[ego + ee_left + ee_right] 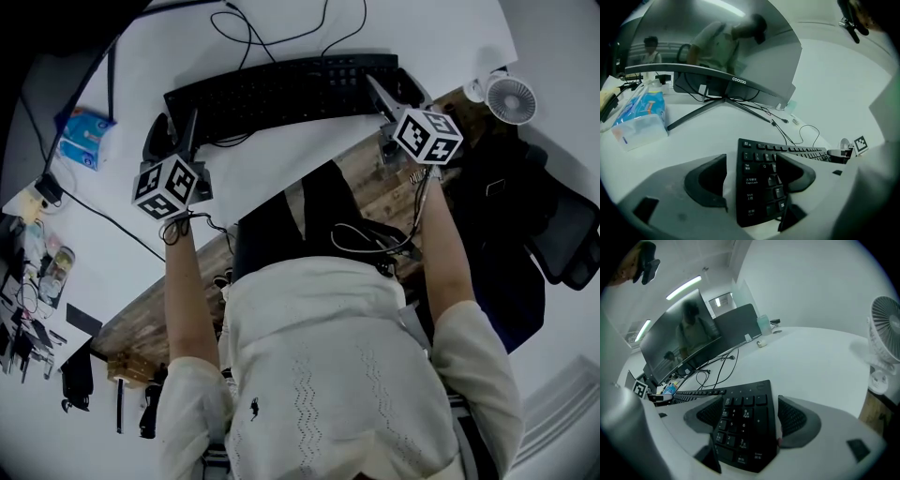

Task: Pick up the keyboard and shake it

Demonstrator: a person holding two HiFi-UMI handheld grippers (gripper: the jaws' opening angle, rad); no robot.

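Observation:
A black keyboard [281, 89] lies on the white desk [281, 159] in front of me. My left gripper [173, 131] is at its left end, open. In the left gripper view the keyboard [759, 187] sits between the jaws of the left gripper [750, 178]: the left jaw stands off the end with desk showing in the gap, and the right jaw hangs over the keys. My right gripper [394, 91] is at the right end, open. In the right gripper view the number pad [740, 427] fills the gap of the right gripper [747, 418], with one jaw close beside the keyboard's end.
A curved monitor [717, 47] on a V-shaped stand is behind the keyboard, with cables [272, 28] trailing across the desk. A blue tissue pack [84, 136] lies at the left. A small white fan [509, 98] stands at the right. The desk's wooden edge [366, 178] is beside me.

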